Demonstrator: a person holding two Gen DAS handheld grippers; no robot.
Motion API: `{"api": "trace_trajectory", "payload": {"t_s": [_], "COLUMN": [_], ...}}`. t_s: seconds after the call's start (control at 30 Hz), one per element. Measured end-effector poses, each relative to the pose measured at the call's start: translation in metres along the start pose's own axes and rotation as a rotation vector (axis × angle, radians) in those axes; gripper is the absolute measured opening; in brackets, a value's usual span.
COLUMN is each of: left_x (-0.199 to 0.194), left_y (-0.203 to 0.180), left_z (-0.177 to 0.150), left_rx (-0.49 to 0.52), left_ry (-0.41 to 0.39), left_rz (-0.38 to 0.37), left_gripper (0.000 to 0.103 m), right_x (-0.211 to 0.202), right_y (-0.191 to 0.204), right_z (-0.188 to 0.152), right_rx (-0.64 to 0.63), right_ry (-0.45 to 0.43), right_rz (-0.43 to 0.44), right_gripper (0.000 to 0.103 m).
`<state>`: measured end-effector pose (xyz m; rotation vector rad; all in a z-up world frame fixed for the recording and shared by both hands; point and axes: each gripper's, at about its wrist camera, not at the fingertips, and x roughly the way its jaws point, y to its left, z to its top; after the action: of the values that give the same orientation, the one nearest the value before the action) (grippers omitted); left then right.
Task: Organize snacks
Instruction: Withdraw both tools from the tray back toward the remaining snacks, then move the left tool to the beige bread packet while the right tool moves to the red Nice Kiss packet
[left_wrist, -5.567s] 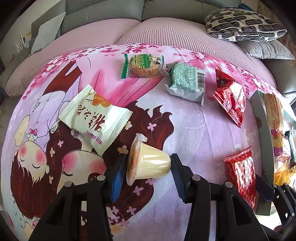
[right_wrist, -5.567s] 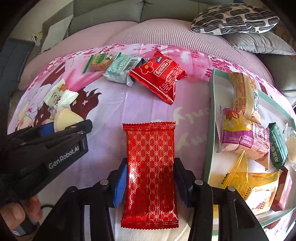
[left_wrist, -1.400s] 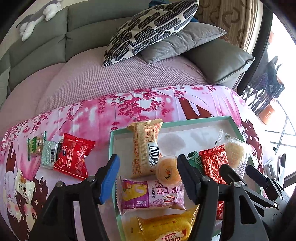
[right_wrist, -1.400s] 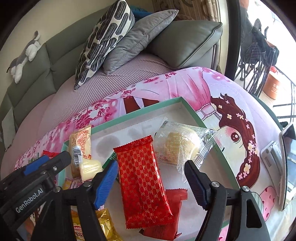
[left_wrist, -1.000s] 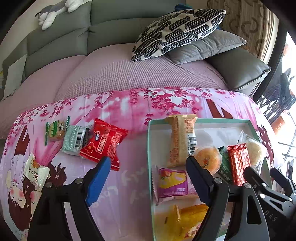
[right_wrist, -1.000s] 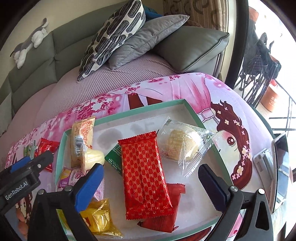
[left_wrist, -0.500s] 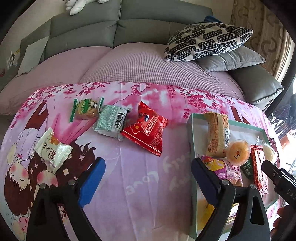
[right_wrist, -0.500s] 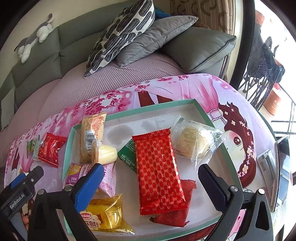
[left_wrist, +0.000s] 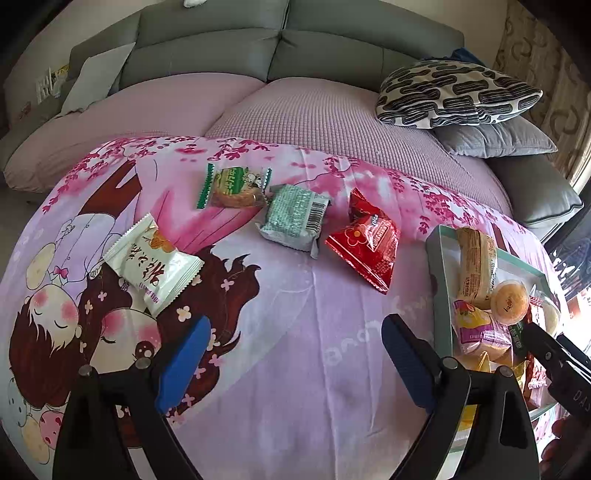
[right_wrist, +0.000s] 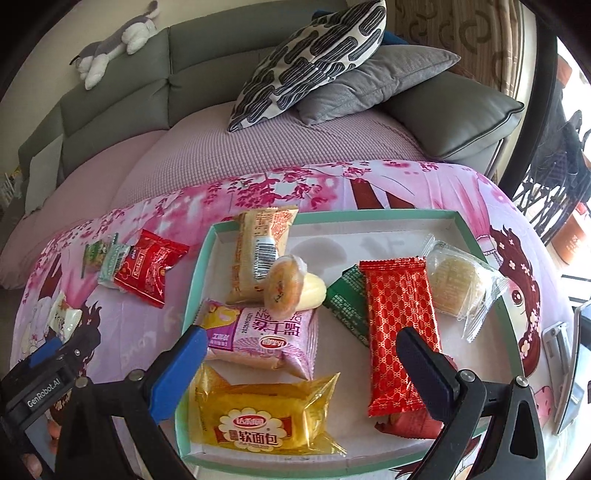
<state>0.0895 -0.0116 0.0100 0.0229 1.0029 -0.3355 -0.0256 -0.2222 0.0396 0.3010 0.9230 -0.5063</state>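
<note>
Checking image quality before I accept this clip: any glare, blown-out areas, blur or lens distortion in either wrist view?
Left wrist view: strong fisheye bending with dark corners, the window edge blown out at right, snacks sharp. Right wrist view: same curvature, overexposed window at upper right, glare on the yellow bread wrapper, shadows on the tray floor, no motion blur.

A home living room: a grey sofa (left_wrist: 280, 48) fills the top of the frame, patterned cushion (right_wrist: 314, 55) upper right, plush toy (right_wrist: 110, 40) upper left (lying along the backrest), cartoon-print cloth (left_wrist: 288, 332) spread across the foreground.
</note>
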Motion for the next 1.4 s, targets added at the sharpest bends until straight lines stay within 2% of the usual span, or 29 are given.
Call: {"api": "trace_trajectory", "payload": {"t_s": [0.17, 0.4, 0.53, 0.77, 0.9, 1.03, 1.23, 1.4], "left_x": [-0.001, -0.015, -0.019, -0.015, -0.012, -0.006, 0.009, 0.014], "left_y": [0.017, 0.041, 0.064, 0.097, 0.116, 0.133, 0.141, 0.139], "left_z": [0.000, 0.004, 0.006, 0.009, 0.008, 0.008, 0.008, 0.011], "left_rx": [-0.030, -0.078, -0.137, -0.168, -0.214, -0.265, -0.291, -0.280], "left_ry": [-0.004, -0.058, -0.077, -0.103, -0.122, -0.124, -0.095, -0.106], "left_rz": [0.018, 0.020, 0.023, 0.066, 0.033, 0.031, 0.047, 0.046], "left_gripper": [0.094, 0.094, 0.102, 0.102, 0.102, 0.102, 0.102, 0.102], "right_x": [-0.003, -0.007, -0.008, -0.001, 0.009, 0.016, 0.026, 0.030], "right_y": [0.017, 0.047, 0.068, 0.106, 0.125, 0.142, 0.155, 0.153], "right_z": [-0.003, -0.007, -0.011, -0.019, -0.025, -0.030, -0.032, -0.022], "right_rx": [-0.025, -0.068, -0.100, -0.153, -0.153, -0.156, -0.171, -0.150], "right_ry": [-0.010, -0.023, -0.022, -0.002, 0.031, 0.047, 0.043, 0.020], "right_rz": [0.020, 0.058, 0.087, 0.124, 0.159, 0.191, 0.205, 0.208], "right_gripper": [0.103, 0.103, 0.103, 0.103, 0.103, 0.103, 0.103, 0.103]}}
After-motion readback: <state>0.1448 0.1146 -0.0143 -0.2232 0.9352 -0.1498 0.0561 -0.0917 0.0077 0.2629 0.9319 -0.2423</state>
